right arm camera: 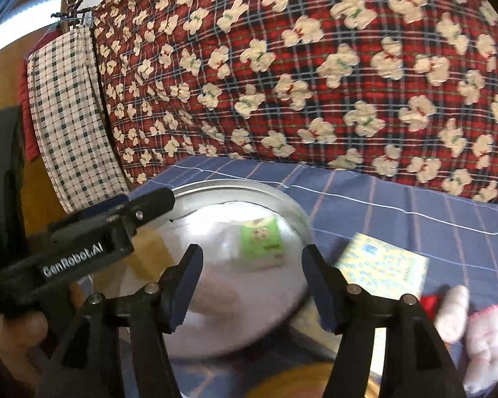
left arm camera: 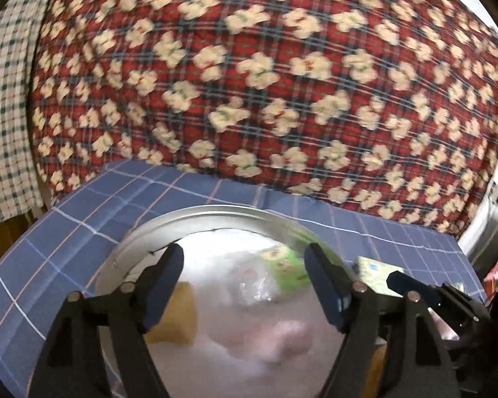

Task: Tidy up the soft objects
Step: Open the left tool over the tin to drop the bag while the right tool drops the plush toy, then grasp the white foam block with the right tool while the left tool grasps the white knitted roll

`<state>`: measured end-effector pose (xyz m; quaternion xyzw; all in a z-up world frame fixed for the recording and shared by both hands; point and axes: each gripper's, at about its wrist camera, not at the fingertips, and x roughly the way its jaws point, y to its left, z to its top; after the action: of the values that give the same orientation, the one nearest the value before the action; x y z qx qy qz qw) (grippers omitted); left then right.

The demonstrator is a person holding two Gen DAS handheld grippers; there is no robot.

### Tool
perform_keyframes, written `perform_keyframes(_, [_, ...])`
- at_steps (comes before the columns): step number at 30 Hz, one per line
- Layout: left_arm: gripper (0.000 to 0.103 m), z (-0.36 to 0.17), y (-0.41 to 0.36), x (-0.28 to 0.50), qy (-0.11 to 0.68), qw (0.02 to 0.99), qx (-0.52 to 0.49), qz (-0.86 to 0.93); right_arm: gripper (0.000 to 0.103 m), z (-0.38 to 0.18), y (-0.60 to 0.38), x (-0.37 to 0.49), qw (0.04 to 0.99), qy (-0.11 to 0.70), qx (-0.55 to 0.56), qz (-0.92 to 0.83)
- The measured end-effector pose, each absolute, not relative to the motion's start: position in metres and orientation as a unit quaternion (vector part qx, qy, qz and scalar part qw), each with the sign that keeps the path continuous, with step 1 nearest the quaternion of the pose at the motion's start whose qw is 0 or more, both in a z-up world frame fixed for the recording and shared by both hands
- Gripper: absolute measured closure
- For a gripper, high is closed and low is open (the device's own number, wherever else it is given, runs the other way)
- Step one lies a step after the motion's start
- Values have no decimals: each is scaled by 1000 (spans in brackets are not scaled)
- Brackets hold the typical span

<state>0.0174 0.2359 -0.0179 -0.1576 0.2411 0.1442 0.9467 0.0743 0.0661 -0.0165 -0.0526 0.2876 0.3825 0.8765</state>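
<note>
The red plaid quilt point(left arm camera: 269, 76) printed with cream bear shapes fills the background, rising directly behind the metal basin point(right arm camera: 292, 212). Hanging at the quilt's left edge, well behind the basin, is a cream-and-green checked cloth point(right arm camera: 73, 126). The basin itself stands on a blue checked sheet point(left arm camera: 83, 212), which spreads out on all sides of it.

Inside the basin lies a clear plastic bag point(left arm camera: 249, 285) with soft pale contents, blurred, and a green packet point(right arm camera: 264, 240) resting toward the basin's far right side. Something tan point(left arm camera: 179, 315) shows at the basin's left wall; what it is cannot be told. Just outside the basin's right rim lies a yellow-and-blue patterned packet point(right arm camera: 385, 267) on the sheet. Farther right of the basin, near the lower edge, sit pink and white plush items point(right arm camera: 474, 331).

The left gripper point(left arm camera: 244, 285) hangs over the basin with its jaws spread apart, nothing pressed between them. The right gripper point(right arm camera: 252, 285) is poised over the basin's right half, jaws likewise parted and empty. A hand point(right arm camera: 13, 338) grasps the left gripper's handle at the basin's left.
</note>
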Motion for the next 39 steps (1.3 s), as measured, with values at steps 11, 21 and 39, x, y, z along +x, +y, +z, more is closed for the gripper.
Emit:
perform_keyframes(11, [18,-11,141,26,249,959,-119,68,36,-22,-69,76,919,281,-29,277])
perform_keyframes(21, [17,-13,41,44,271,960,-69,-5,30,-36,-207,84,949,278,14,151])
perform_keyframes(39, [15,-41,-82,90,321,945,19,-63,22,-65,-279,117,937,341,59,57])
